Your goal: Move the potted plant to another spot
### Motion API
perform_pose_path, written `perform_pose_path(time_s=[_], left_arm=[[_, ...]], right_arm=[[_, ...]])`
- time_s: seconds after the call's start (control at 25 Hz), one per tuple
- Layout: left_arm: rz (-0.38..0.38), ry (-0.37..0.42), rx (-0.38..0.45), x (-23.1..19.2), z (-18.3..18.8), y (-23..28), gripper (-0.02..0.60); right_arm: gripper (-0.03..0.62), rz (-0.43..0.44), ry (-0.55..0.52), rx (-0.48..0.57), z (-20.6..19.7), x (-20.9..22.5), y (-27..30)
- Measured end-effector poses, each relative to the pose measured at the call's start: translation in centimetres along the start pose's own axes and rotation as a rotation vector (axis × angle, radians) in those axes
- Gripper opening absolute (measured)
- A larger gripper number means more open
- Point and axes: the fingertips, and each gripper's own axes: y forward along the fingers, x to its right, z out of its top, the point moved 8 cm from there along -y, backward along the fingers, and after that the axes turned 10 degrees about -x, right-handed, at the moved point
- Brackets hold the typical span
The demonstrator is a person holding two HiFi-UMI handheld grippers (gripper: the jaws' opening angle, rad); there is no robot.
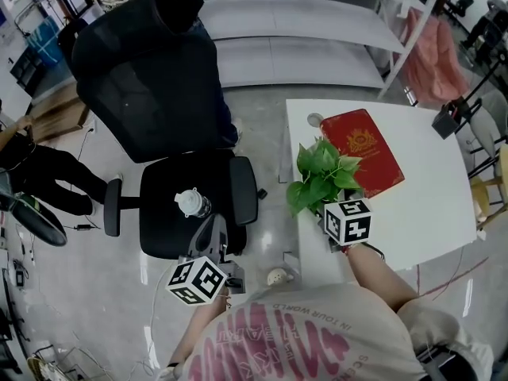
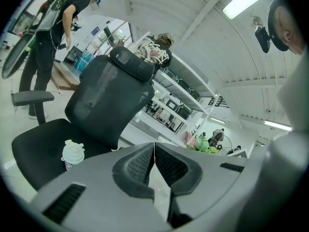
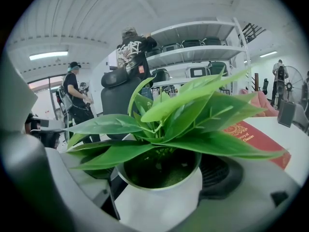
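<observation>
While I check the head view, the potted plant (image 1: 321,173) sits right of centre in the frame, at the left edge of the white tabletop (image 1: 432,189). Its green leaves spread toward the upper part of the frame and overlap the lower left corner of a red book (image 1: 363,151) that lies flat on the tabletop. The right gripper (image 1: 337,206) comes in from the lower edge of the frame. In the right gripper view its jaws stand on either side of the white pot, pressed against it, so I record the plant as gripped. The pot fills the lower centre of that view and the leaves fan across the middle. I cannot tell whether the pot's base rests on the tabletop or is lifted clear.

The left gripper (image 1: 209,232) is at lower left of centre in the head view, above the seat of a black office chair (image 1: 171,101). In the left gripper view its jaws are pressed together with nothing between them. A small lidded bottle (image 1: 192,203) stands upright on the chair seat, just beyond the left gripper.
</observation>
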Motion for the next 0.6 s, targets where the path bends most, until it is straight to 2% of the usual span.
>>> perform_pose_path(time_s=[0.28,0.44,0.6], left_arm=[[-0.005,-0.008,-0.003,-0.4,0.0,-0.6,0.025],[-0.005,0.006,0.016,-0.7,0.3,-1.3,0.025],[-0.011,0.010,0.033,-0.9,0.6,-2.1,0.025]], right_arm=[[0.542,-0.008,0.015,-0.001,0.0,0.0,0.0],[0.541,0.002,0.062,-0.047,-0.7,-0.2,0.4],[0.541,-0.044,0.039,-0.050,-1.1,-0.4,0.4]])
